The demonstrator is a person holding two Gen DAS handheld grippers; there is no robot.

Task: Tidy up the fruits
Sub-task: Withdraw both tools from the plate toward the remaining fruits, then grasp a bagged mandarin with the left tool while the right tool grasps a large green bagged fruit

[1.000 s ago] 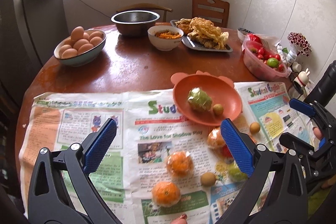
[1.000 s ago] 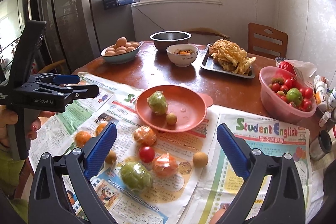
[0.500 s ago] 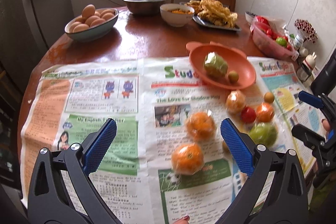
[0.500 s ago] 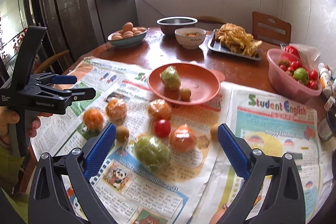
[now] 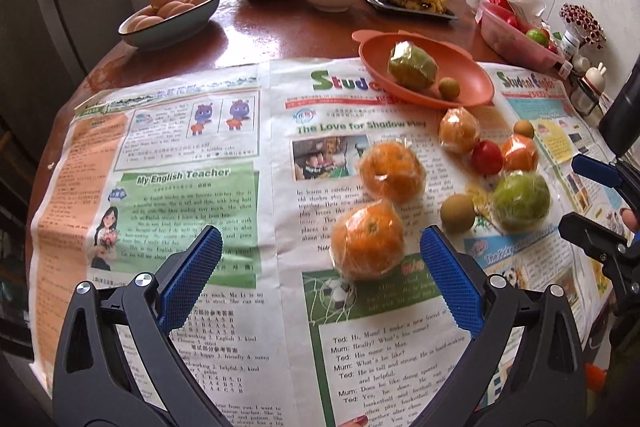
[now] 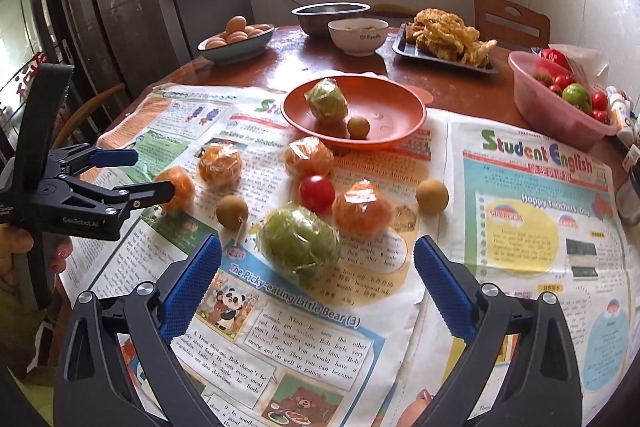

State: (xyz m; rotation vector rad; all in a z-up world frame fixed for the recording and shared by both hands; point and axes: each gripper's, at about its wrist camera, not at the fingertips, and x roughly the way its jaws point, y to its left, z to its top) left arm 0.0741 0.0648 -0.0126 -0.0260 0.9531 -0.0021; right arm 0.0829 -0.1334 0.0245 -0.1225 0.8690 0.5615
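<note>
The fruits lie loose on the newspaper (image 5: 224,155) that covers the round desk (image 5: 256,23). Only a wrapped green fruit (image 6: 327,99) and a small brown fruit (image 6: 357,127) are already in the orange plate (image 6: 384,115). The others wait in front of it: four wrapped oranges, a red tomato (image 6: 317,192), three small brown fruits and a big wrapped green fruit (image 6: 299,242).

The left claw (image 5: 321,255) is released, its jaws wide apart, and the nearest wrapped orange (image 5: 367,242) sits just ahead between its blue pads. The right claw (image 6: 317,261) is released too, and the big green fruit lies between its pads, not touched as far as I can see.

Compared with one second ago, both claws have come lower and closer to the newspaper (the fruits look much bigger now, and the far bowl of eggs (image 5: 170,13) has slid toward the top of the view). The fruits themselves have not moved and the plate holds the same two.

I judge this as the approach before a pick: each claw has chosen its fruit. The plastic wrap may slip, so the jaws should close around the middle of the fruit.
</note>
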